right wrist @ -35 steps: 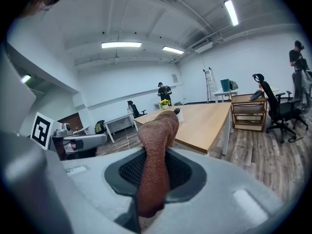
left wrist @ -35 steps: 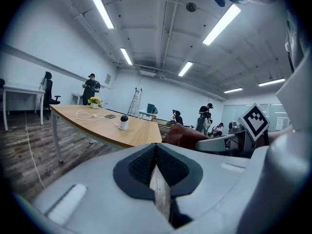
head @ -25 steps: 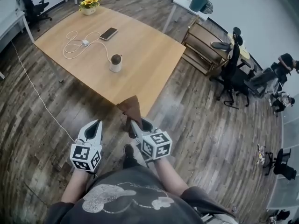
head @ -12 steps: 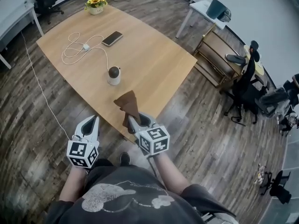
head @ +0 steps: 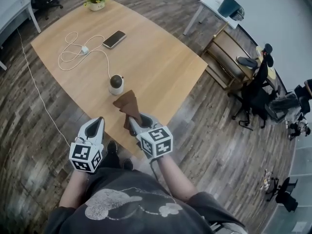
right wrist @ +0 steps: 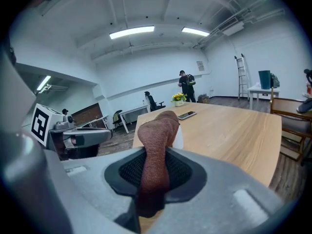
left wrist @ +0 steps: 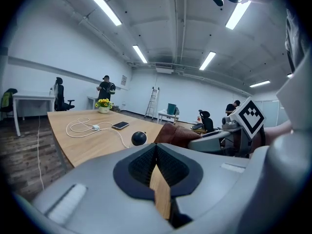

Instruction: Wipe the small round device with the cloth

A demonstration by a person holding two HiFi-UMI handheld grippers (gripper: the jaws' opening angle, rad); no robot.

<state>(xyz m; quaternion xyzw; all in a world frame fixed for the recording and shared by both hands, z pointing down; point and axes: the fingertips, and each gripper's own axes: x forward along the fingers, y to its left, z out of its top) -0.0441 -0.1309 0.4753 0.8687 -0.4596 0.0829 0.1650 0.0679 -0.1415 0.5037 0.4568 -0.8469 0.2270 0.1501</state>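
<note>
Jaws of right gripper (head: pixel 135 123) clamped on brown cloth (head: pixel 127 104), held up over near edge of table (head: pixel 161 72). Small round device (head: pixel 116 84) just beyond cloth, bare tabletop around it. Left gripper (head: pixel 97 126) alongside, closed, empty.

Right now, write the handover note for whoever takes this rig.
Right gripper: shut on the brown cloth, held up at the near edge of the table.
Left gripper: shut, empty, beside it.
Small round device stands on the table just beyond the cloth, not touched as far as shows.
Done: cloth picked up.
Left: bring cloth to device and wipe it.
</note>
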